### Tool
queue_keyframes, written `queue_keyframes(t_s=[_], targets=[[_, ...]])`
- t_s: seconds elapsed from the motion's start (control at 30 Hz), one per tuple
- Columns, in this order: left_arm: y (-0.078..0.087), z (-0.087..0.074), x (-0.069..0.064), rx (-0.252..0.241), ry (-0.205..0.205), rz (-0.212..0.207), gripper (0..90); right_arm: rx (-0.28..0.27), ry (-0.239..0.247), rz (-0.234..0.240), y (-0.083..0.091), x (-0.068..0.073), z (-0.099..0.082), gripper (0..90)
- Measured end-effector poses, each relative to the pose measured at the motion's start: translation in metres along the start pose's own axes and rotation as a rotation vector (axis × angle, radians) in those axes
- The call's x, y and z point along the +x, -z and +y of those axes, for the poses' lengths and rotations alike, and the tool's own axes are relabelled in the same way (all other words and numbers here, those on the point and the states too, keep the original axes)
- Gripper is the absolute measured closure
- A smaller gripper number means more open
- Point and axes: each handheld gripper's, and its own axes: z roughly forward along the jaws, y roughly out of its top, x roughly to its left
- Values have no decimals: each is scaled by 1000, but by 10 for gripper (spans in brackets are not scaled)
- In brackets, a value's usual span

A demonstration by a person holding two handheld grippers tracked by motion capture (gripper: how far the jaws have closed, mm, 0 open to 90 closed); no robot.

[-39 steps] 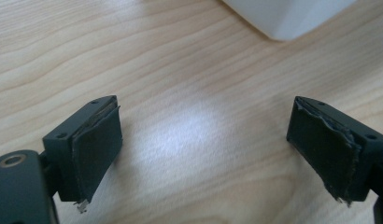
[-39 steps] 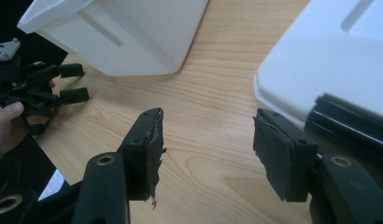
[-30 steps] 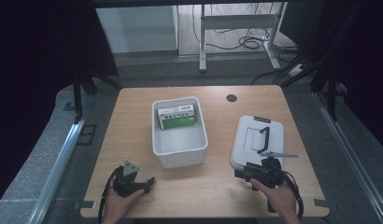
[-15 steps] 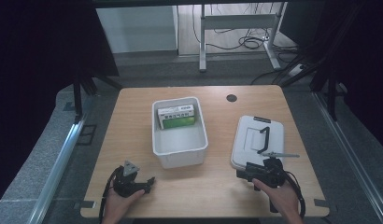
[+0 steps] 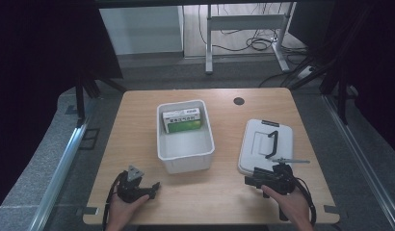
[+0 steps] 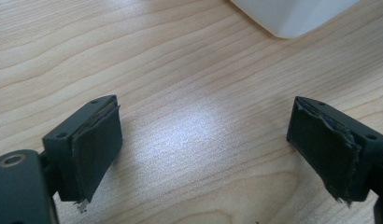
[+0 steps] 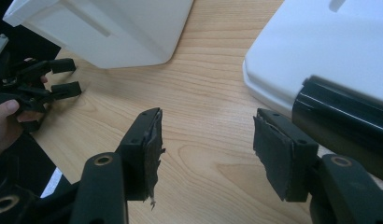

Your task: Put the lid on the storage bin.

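Almost no change since a second ago: both grippers sit where they were, the right one maybe a hair nearer the table's front edge. Landmark is the white bin (image 5: 186,144), mid-table on the wooden table (image 5: 138,115). Inside it, against the far wall, a green-and-white box (image 5: 182,120) lies flat. Left gripper (image 5: 154,185) is off the bin's near-left corner, close to the front edge, held in the person's left hand (image 5: 125,204); jaws spread wide, nothing between them, bare wood showing in the gap in the left gripper view, with a corner of the bin at the top of that view. Right gripper (image 5: 249,180) is off the bin's near-right corner, held in the right hand (image 5: 292,204), jaws pointing toward the left gripper; they stand well apart with nothing between them. Right of the bin, apart from it, lies a white lid (image 5: 265,144) with a black handle (image 5: 271,144) on top. The right gripper sits at the lid's near edge; can't tell if they touch. A small dark round hole (image 5: 239,101) sits beyond the bin, to its right.
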Motion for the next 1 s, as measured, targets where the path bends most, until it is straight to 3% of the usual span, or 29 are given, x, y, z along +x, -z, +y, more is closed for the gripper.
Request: queue_keyframes(t_s=[0.17, 0.27, 0.57, 0.73, 1.0], targets=[[-1, 1, 0, -2, 2, 1, 102, 26, -12, 2, 5, -2, -3, 420], [-1, 1, 0, -2, 3, 1, 102, 32, -19, -32, 11, -4, -4, 420], [-1, 1, 0, -2, 2, -1, 102, -11, -81, -83, 29, -20, -1, 420], [-2, 2, 0, -1, 0, -3, 101, -31, -98, -91, 39, -22, 7, 423], [-2, 2, 0, -2, -1, -5, 102, -18, -122, -150, 58, -32, 21, 423]])
